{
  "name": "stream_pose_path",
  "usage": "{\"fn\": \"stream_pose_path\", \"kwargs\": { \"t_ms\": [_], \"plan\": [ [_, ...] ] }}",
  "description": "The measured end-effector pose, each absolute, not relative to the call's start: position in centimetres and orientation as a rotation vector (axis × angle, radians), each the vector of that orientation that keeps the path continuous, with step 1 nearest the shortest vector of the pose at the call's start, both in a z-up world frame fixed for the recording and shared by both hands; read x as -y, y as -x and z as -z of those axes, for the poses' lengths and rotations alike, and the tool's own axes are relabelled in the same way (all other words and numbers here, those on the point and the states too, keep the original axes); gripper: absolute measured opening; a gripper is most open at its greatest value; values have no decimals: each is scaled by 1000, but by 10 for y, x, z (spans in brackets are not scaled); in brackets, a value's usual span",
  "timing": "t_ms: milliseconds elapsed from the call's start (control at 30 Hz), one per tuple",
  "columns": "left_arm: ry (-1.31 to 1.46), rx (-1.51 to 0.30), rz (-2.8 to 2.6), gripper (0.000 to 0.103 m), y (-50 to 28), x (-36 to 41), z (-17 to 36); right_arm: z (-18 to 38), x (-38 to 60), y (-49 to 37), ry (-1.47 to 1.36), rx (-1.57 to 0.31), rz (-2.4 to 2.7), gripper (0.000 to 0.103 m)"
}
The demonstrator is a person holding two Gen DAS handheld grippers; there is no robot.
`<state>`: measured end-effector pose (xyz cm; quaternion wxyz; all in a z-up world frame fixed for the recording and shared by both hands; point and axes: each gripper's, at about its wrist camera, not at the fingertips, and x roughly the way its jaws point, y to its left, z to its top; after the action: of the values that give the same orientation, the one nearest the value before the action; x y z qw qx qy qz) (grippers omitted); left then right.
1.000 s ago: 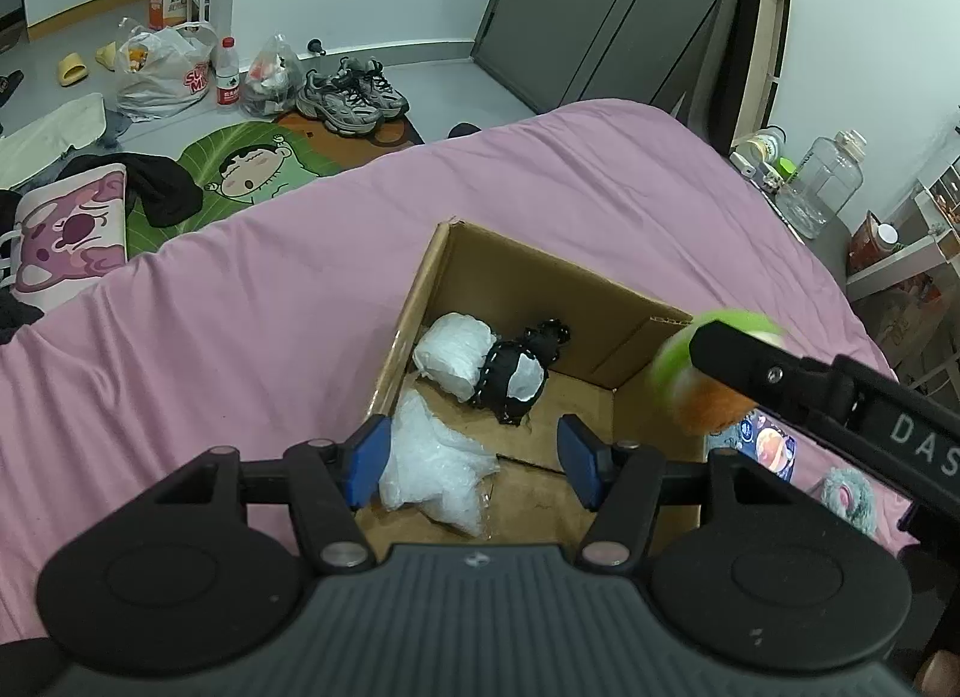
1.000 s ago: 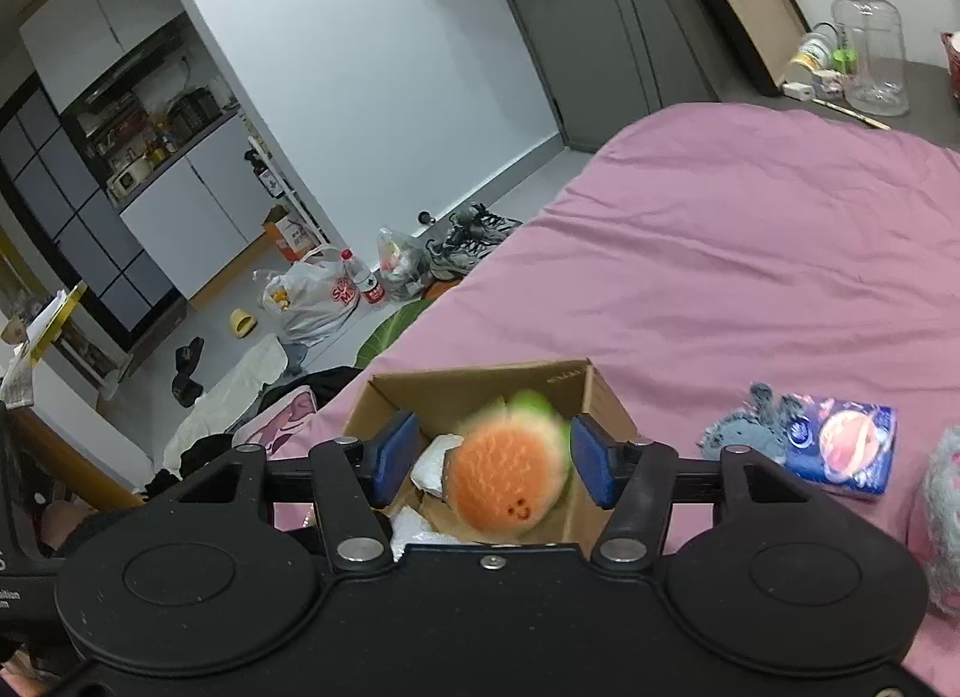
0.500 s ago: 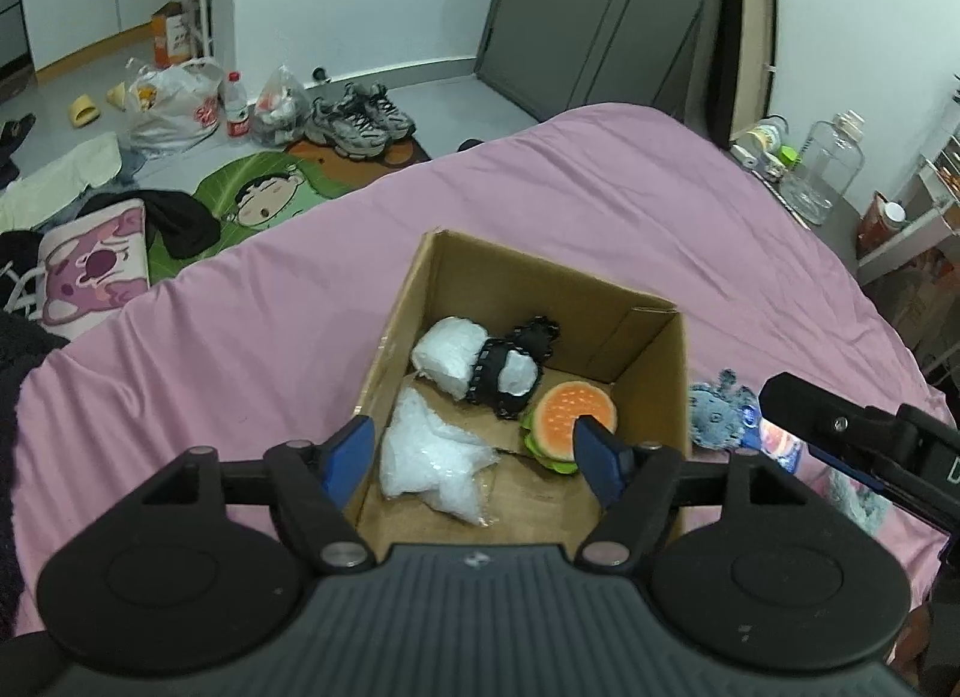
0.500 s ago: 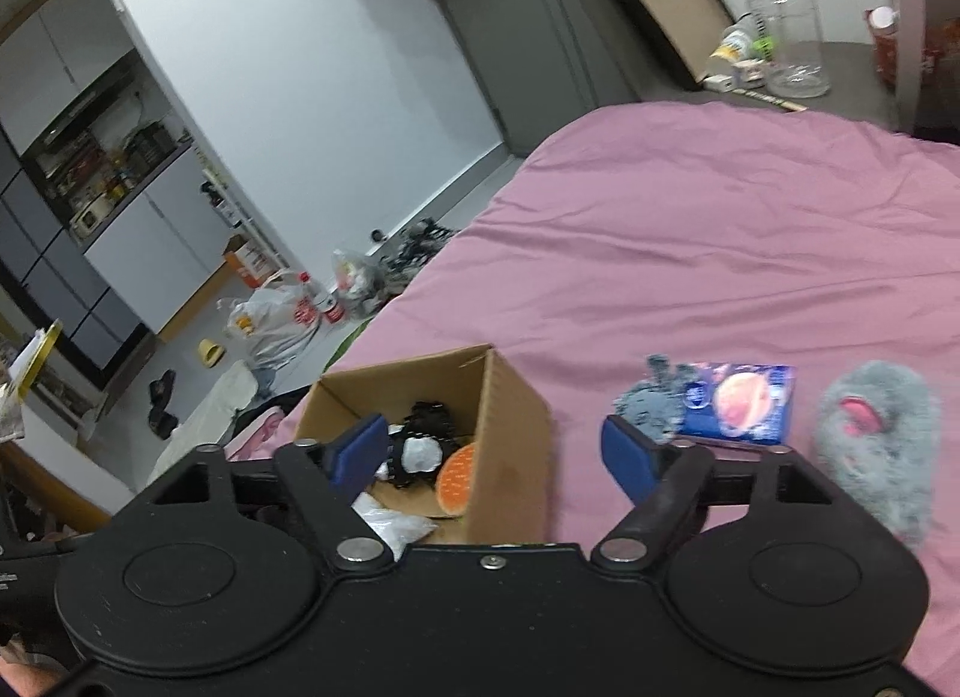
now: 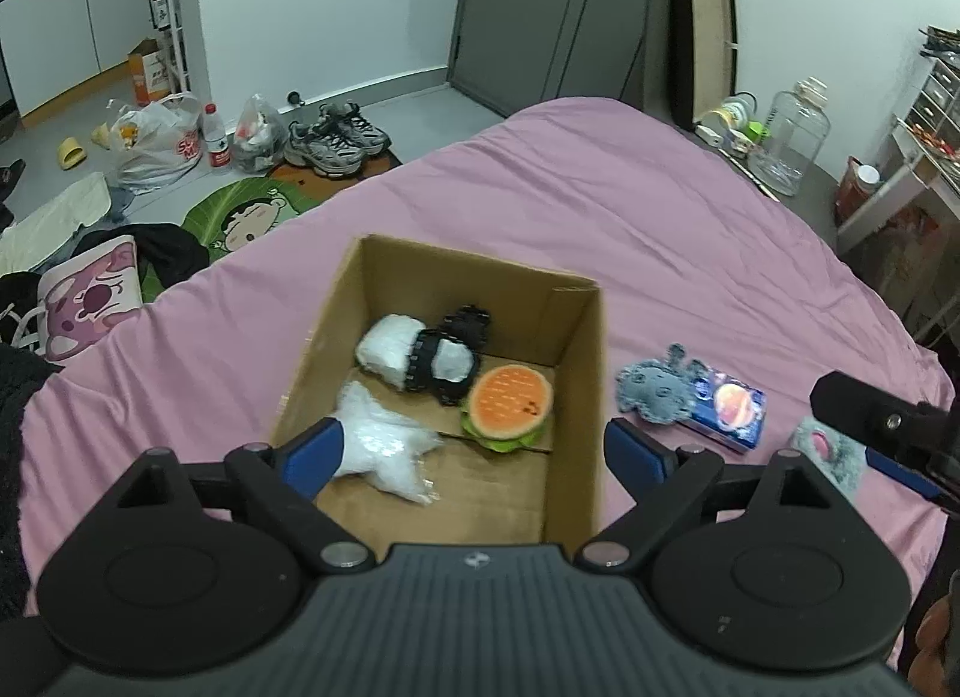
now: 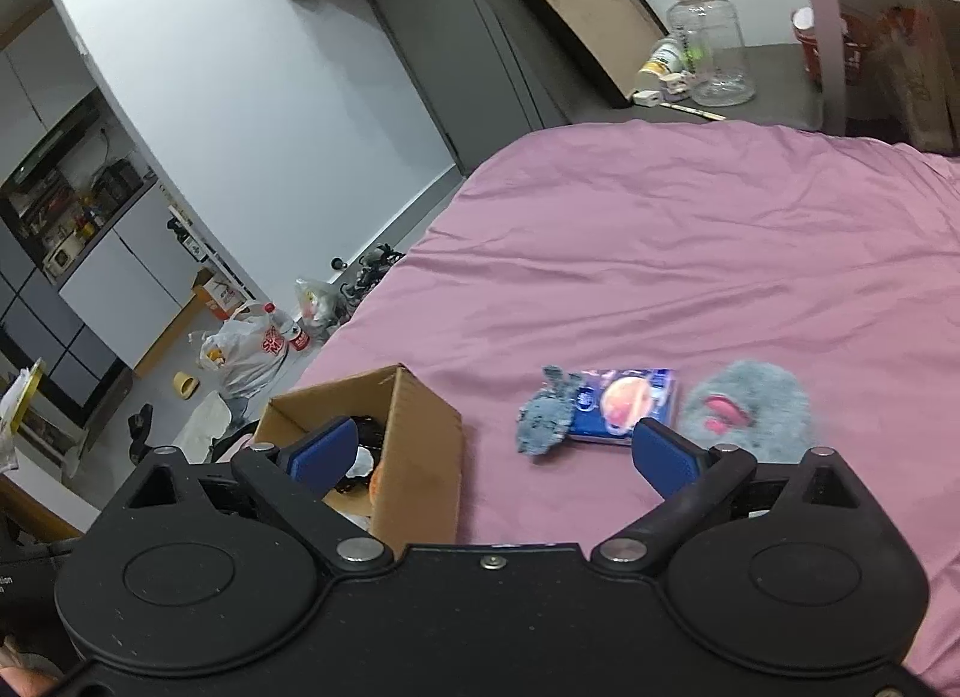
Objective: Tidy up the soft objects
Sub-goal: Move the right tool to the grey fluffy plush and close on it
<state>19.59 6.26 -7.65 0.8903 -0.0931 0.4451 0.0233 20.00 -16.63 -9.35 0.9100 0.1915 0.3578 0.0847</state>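
Note:
An open cardboard box (image 5: 576, 337) stands on the pink bed. It holds a plush burger (image 5: 509, 406), a black-and-white plush (image 5: 432, 358) and a white crinkly bag (image 5: 384, 448). The box also shows in the right wrist view (image 6: 420, 457). On the bed right of it lie a small grey plush (image 6: 543, 418), a blue packet (image 6: 624, 403) and a fluffy grey plush (image 6: 747, 403). My left gripper (image 5: 474, 457) is open above the box's near side. My right gripper (image 6: 495, 454) is open and empty, above the bed between the box and the loose items.
The pink bed (image 6: 690, 253) stretches far beyond the objects. Off its left edge the floor holds shoes (image 5: 336, 138), bags (image 5: 156, 141) and a cartoon mat (image 5: 246, 217). A clear jug (image 6: 711, 42) and desk stand past the bed's far side.
My right gripper opened and dropped the plush burger into the box, then swung right toward the loose items. My left gripper opened wider and pulled back a little.

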Motion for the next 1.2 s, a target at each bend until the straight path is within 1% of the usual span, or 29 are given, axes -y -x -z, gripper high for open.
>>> {"fn": "stream_pose_path", "kwargs": {
  "t_ms": [500, 833, 900, 1000, 1200],
  "plan": [
    [132, -898, -27, 93, -190, 2, 63, 97, 223, -186, -486, -724, -153, 99],
    [110, -897, -8, 93, -192, 40, 65, 107, 266, -180, -565, -708, -133, 98],
    [112, -895, 6, 93, -193, 48, 66, 110, 275, -180, -588, -708, -130, 97],
    [105, -892, 20, 93, -193, 61, 67, 114, 287, -181, -629, -712, -132, 92],
    [93, -884, 25, 92, -197, 84, 70, 124, 307, -182, -689, -722, -120, 90]
  ]
}}
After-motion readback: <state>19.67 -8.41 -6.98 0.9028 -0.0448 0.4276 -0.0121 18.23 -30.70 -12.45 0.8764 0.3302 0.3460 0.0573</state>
